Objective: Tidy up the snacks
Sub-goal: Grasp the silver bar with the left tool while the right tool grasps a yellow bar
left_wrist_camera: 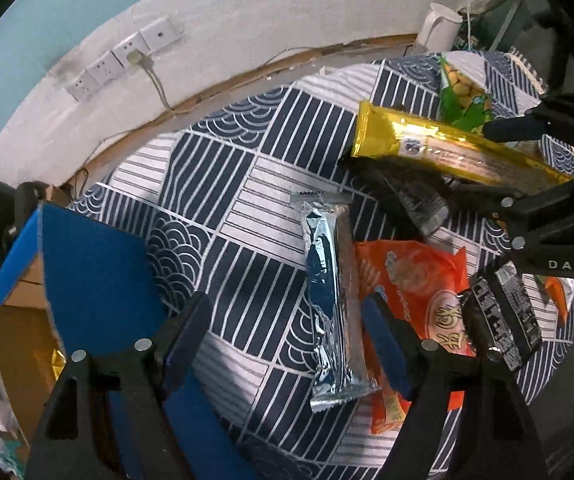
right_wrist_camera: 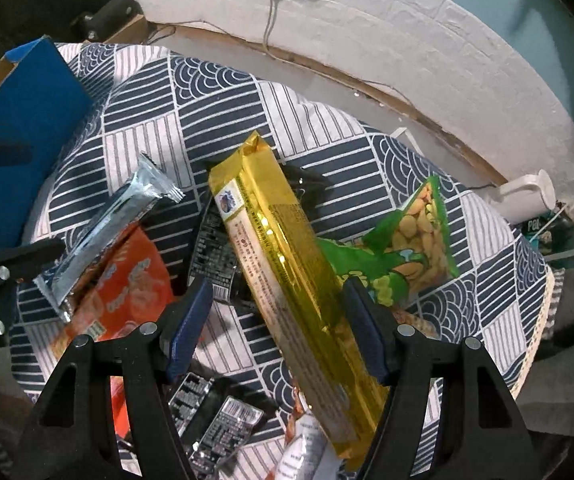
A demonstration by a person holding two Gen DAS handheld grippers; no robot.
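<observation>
A long gold snack pack (right_wrist_camera: 287,256) lies between the jaws of my right gripper (right_wrist_camera: 279,320), which stand wide open around it; it also shows in the left wrist view (left_wrist_camera: 447,148). My left gripper (left_wrist_camera: 287,332) is open and empty, with a silver-blue wafer bar (left_wrist_camera: 331,292) just inside its right finger. The bar also shows in the right wrist view (right_wrist_camera: 107,224). An orange snack bag (left_wrist_camera: 419,292) lies under the bar. A green peanut bag (right_wrist_camera: 399,248) and black packets (left_wrist_camera: 503,316) lie nearby.
A blue cardboard box (left_wrist_camera: 87,280) stands open at the table's left edge. The blue-and-white patterned tablecloth (left_wrist_camera: 227,168) covers the round table. A white kettle (left_wrist_camera: 439,28) stands at the back. Wall sockets (left_wrist_camera: 127,56) with a cable are behind.
</observation>
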